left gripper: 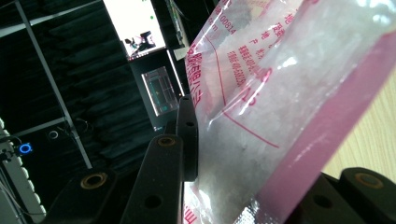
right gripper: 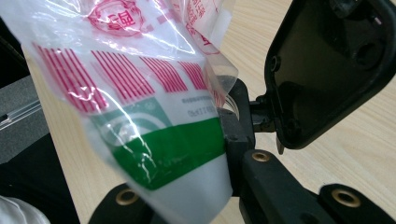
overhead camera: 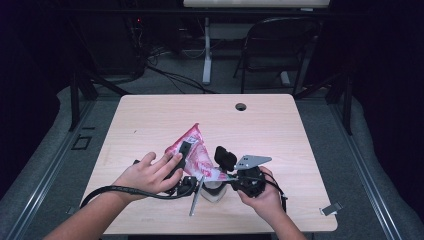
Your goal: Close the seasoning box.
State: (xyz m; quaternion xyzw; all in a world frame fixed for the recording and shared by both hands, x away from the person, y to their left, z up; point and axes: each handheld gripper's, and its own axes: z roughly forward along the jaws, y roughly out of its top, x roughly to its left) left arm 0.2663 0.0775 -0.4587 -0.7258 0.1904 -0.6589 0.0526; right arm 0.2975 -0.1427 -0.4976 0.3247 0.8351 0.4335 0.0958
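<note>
A pink-and-white plastic bag (overhead camera: 196, 150) of white granules is held tilted over the front middle of the table (overhead camera: 270, 125). My left gripper (overhead camera: 184, 151) is shut on the bag (left gripper: 280, 93); one of its fingers (left gripper: 187, 130) presses the bag's left face and the other is hidden behind it. Below the bag stands a small white container (overhead camera: 212, 194) with its black lid (overhead camera: 225, 157) flipped up. My right gripper (overhead camera: 226, 184) reaches it from the right. In the right gripper view its jaws (right gripper: 235, 116) stand closed at the container's rim beside the lid (right gripper: 327, 70), and the bag's green-banded end (right gripper: 154, 149) hangs in front.
Both hands work near the table's front edge. A cable hole (overhead camera: 241, 106) sits at the far middle of the table and a metal clip (overhead camera: 330, 209) at the front right corner. A black chair (overhead camera: 280, 45) and desk legs stand beyond the table.
</note>
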